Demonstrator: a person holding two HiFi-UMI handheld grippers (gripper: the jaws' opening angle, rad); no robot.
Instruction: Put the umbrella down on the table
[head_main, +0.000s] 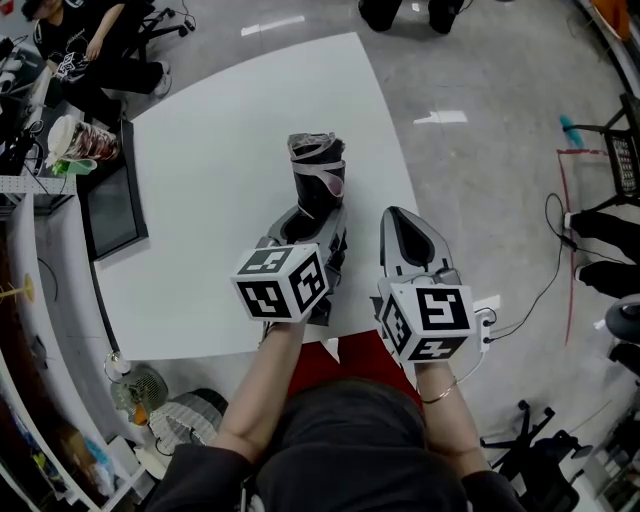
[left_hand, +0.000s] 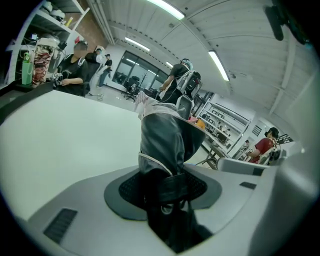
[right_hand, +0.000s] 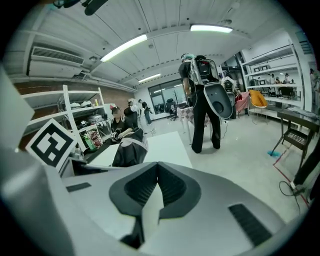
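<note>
The folded black umbrella (head_main: 318, 175) sticks out over the white table (head_main: 220, 130), clamped in the left gripper (head_main: 310, 228). That gripper's own view shows its pads (left_hand: 200, 187) pinching the umbrella's lower end. The right gripper (right_hand: 156, 172), just beside and off the table's edge, has its jaws together on nothing.

Head view: from above, steeply down; takes in the whole table (head_main: 220, 180), the left gripper (head_main: 315, 218), the right gripper (head_main: 398, 218) and the floor around.
Left gripper view: from just behind its jaws, facing across the table; very near the umbrella (left_hand: 167, 140), which fills the middle.
Right gripper view: from just behind its jaws, facing out past the table's edge into the room.
Shared: all three show the umbrella and the table; both gripper views show the shelves and people beyond.
</note>
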